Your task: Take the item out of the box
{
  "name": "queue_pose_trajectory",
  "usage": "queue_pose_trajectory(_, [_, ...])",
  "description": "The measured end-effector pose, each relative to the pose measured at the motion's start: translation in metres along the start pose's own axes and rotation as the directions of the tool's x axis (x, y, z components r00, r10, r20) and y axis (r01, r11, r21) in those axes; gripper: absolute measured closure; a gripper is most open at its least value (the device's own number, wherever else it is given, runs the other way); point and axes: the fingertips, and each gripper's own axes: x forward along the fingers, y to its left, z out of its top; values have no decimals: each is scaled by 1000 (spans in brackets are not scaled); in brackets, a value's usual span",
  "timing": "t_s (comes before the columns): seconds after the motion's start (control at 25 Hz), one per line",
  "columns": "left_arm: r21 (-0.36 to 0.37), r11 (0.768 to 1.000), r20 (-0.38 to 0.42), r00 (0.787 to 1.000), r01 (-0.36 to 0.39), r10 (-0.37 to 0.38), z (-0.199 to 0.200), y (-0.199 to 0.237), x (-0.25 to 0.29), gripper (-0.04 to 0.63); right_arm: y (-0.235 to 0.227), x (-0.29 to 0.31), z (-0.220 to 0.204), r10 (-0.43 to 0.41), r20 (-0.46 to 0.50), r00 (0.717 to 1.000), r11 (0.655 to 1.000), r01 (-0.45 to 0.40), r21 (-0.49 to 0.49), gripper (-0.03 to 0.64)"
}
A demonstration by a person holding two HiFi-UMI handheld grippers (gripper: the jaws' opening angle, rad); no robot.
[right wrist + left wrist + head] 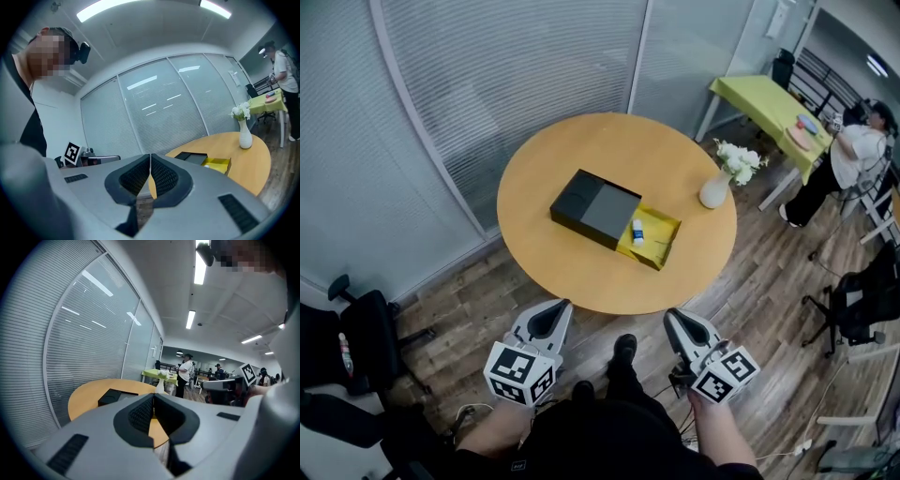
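I hold my left gripper (560, 309) and right gripper (671, 317) side by side before me, both with jaws pressed together, empty.

head view: looking steeply down at the round table (581, 150), standing off a bit
gripper views: peering low across it from the near edge
overlap: catching table and box (592, 208) in all three

One round table (581, 155) bears one black box (592, 204), one yellow drawer (663, 230), one small bottle (637, 231) and one vase (713, 190) of flowers. There are two grippers, the left gripper (561, 307) and the right gripper (673, 319). Two black chairs show, the left chair (356, 342) and the right chair (862, 298). Farther off are one green table (759, 98) and one person (853, 155) beside it
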Motion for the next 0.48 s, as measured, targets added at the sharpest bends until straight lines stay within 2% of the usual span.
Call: queue_pose_trajectory(0.48, [-5,999,-83,996,-39,38,19,-1,131,581,-133,49,36,50,-8,999,996,-49,70,578])
